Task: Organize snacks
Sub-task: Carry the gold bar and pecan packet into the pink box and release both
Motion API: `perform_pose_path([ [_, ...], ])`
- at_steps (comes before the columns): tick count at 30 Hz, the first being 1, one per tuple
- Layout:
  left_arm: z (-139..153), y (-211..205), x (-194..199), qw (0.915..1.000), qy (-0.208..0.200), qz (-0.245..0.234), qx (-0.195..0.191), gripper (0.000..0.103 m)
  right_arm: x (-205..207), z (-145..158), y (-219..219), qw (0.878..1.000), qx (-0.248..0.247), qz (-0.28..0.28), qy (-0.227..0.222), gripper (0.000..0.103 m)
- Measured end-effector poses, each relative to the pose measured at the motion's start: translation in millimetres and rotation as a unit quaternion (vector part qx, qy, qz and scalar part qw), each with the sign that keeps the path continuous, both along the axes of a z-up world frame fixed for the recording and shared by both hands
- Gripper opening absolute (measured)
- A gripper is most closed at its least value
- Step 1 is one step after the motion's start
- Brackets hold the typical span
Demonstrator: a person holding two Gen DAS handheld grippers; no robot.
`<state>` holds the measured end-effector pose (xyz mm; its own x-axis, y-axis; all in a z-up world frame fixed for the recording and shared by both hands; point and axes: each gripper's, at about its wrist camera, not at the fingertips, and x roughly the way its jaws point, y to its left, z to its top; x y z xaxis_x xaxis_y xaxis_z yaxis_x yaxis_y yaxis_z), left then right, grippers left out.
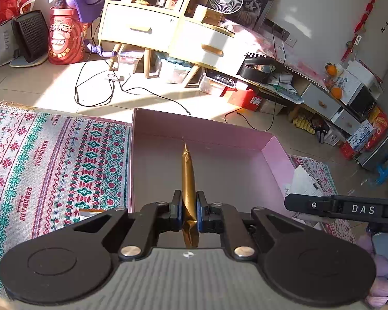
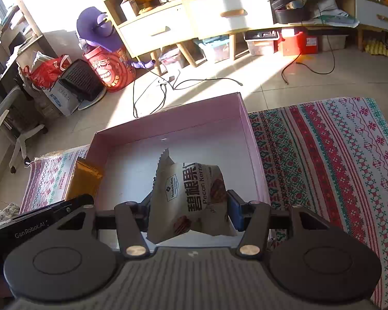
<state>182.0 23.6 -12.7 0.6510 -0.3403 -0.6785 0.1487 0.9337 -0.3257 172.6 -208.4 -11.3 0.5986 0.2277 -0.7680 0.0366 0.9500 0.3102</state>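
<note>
While both grippers hang over the pink box (image 1: 147,126), each carries a snack. Left gripper (image 1: 188,213): jaws pressed tight on a thin gold packet (image 1: 188,178), seen edge-on, pointing toward the box's far wall. Right gripper (image 2: 191,213): jaws clamped on a white pecan bag (image 2: 188,193), held above the box floor. Another gold packet (image 2: 84,180) leans outside the box's left wall. Box rests on a patterned rug (image 2: 336,160).

The pink box (image 1: 201,129) is open on top and its floor is bare; only its low walls and the other gripper (image 1: 323,208) at lower right stand in the way.
</note>
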Motion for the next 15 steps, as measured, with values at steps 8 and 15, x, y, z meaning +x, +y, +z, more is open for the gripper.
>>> perform_pose_path([
  [8,-5,-5,3,0.9999,-0.004,-0.006,0.011,0.014,-2,-2,7,1.000,-0.018,0.005,-0.004,0.054],
  [15,-1,-6,-2,0.9993,0.000,-0.004,0.038,0.068,-7,10,8,0.999,-0.023,0.008,-0.021,0.086],
])
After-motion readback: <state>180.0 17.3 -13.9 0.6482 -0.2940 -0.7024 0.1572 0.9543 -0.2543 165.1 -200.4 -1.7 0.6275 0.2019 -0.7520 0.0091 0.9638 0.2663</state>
